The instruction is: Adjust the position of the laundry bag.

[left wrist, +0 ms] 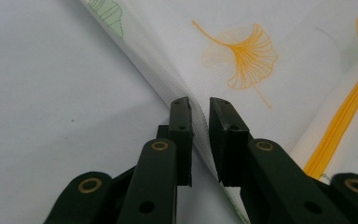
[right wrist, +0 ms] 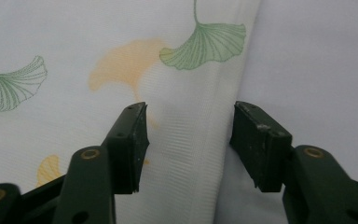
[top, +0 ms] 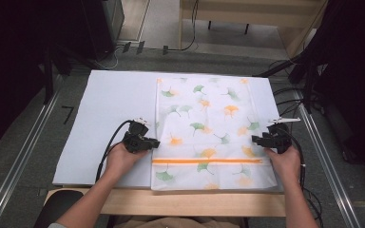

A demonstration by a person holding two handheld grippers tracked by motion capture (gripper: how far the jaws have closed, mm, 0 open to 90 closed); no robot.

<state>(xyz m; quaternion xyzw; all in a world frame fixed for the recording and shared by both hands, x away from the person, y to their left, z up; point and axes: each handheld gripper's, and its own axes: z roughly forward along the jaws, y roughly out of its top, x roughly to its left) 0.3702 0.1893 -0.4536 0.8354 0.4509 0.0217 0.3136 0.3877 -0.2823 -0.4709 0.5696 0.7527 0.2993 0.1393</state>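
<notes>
1. The work in hand is taking hold of the mesh bag (top: 208,128) by its two side edges. It lies flat on the white board (top: 109,109), between the two sets of tongs, with its orange zipper (top: 207,161) running across near the person's end.

2. The left tongs (top: 155,142) stand at the bag's left edge. In the left gripper view the left tongs (left wrist: 200,105) are narrow, with the bag's folded edge (left wrist: 168,77) running into the slim gap between the pads. I cannot tell whether the pads already press the cloth. Judged from this, the squeeze should be finished before any lift, with both layers of the edge well inside the pads.

3. The right tongs (top: 255,138) sit at the bag's right edge. In the right gripper view the right tongs (right wrist: 189,114) stand wide: the left pad rests over the printed cloth, the right pad over bare board, and the bag's edge (right wrist: 235,88) lies between them, ungripped.

4. For a good hold, the right tongs probably need to press down so the outer pad slides under or against the edge, then close fully.

5. Both grips should sit level with each other, the same way up from the zipper, so the bag hangs even.

6. Thin mesh slips easily; a shallow pinch may let it go, so lift slowly and together.
</notes>
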